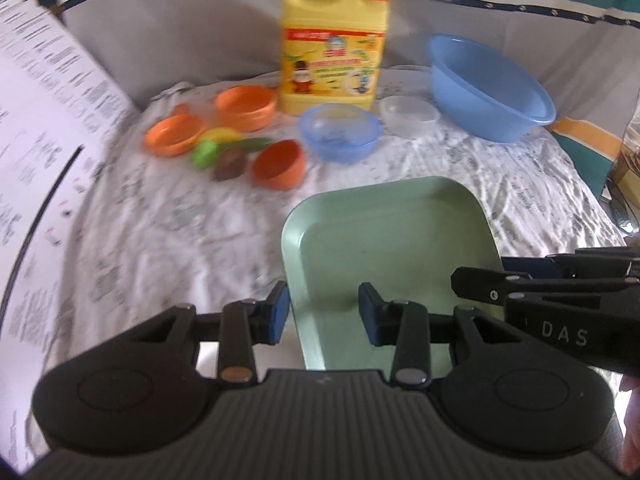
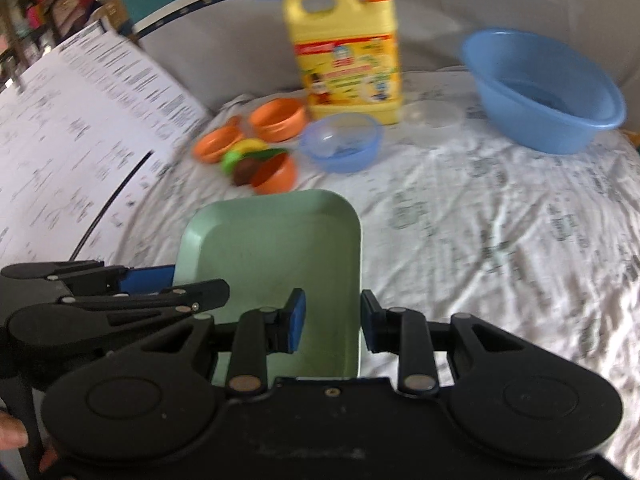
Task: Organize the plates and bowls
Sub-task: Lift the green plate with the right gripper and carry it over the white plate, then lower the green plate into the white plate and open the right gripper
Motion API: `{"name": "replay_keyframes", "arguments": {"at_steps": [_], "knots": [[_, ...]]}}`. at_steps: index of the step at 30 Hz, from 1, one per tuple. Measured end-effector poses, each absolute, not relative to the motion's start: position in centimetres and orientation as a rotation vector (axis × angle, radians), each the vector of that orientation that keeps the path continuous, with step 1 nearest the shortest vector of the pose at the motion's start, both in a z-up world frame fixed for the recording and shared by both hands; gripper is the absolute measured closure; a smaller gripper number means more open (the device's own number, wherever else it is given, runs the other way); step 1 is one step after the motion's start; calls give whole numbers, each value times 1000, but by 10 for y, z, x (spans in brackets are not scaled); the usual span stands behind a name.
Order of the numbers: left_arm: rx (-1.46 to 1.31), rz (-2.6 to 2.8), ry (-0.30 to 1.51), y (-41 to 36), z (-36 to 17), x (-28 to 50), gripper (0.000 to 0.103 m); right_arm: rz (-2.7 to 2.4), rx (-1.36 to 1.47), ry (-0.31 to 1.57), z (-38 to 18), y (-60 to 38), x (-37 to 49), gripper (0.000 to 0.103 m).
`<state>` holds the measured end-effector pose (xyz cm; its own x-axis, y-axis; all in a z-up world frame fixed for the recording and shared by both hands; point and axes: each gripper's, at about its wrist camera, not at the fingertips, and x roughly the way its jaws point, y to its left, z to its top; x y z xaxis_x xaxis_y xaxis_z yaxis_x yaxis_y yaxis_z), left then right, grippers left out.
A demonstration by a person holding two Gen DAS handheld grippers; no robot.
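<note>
A pale green rectangular tray (image 1: 392, 236) (image 2: 276, 248) lies on the white cloth close in front of both grippers. My left gripper (image 1: 323, 314) is open, its jaws straddling the tray's left rim. My right gripper (image 2: 333, 322) is open, its jaws straddling the tray's right rim. Neither pad visibly presses the rim. Further back are three orange bowls (image 1: 277, 164) (image 1: 246, 106) (image 1: 173, 135), a small blue bowl (image 1: 340, 132) (image 2: 340, 142), a clear lidded container (image 1: 409, 114) and a big blue basin (image 1: 488, 88) (image 2: 540, 88).
A yellow detergent jug (image 1: 334, 46) (image 2: 346, 54) stands at the back. Toy fruit (image 1: 224, 152) lies among the orange bowls. Printed paper sheets (image 1: 44, 128) rise at the left. Each gripper shows in the other's view (image 1: 560, 300) (image 2: 100, 304).
</note>
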<state>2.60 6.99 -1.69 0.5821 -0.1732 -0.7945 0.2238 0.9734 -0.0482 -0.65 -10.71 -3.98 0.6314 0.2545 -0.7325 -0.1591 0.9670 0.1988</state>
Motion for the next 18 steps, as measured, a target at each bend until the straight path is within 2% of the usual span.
{"name": "replay_keyframes", "arguments": {"at_steps": [8,18], "knots": [[-4,-157,942,129,-24,-4,66,334,75,933,-51,-56,-18,74],[-29,-125,1004,164,-52,-29,66,390,34,1045,-80,-21,-31,74]]}}
